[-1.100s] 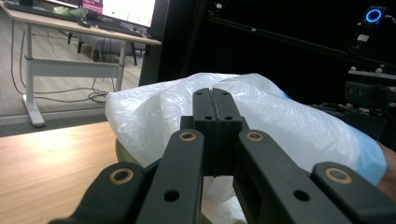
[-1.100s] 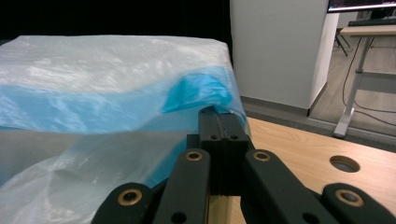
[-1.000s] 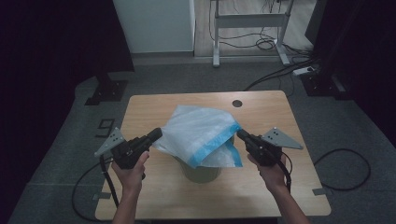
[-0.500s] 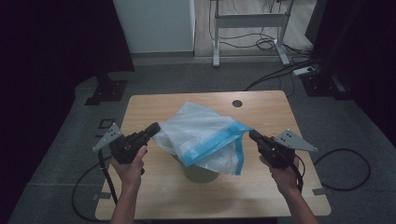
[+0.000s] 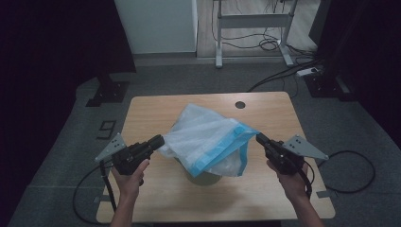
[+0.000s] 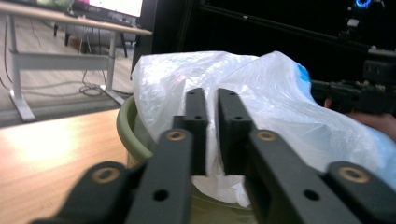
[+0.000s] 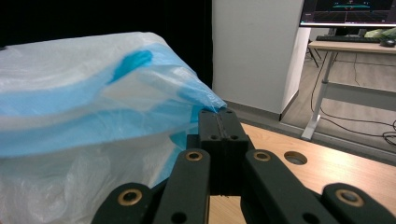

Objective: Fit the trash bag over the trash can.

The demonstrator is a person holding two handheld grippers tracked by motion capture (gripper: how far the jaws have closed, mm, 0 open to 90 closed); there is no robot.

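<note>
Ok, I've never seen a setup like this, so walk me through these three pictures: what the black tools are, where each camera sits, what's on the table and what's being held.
A person stands at a wooden table and holds a hand-held tool in each hand. Each tool ends in two black jaws that pinch like tongs.

The high view comes from a fixed camera above the person, looking down. There the left gripper shows on the left and the right gripper on the right.

The other two pictures come from small cameras riding on the tools, looking along the jaws.

On the table stands a green bin. A thin white and blue bag is draped over it.

The right gripper is shut on the bag's blue-edged rim. The left gripper's jaws have just been opening a little; the bag's white edge lies between them, no longer pressed.
</note>
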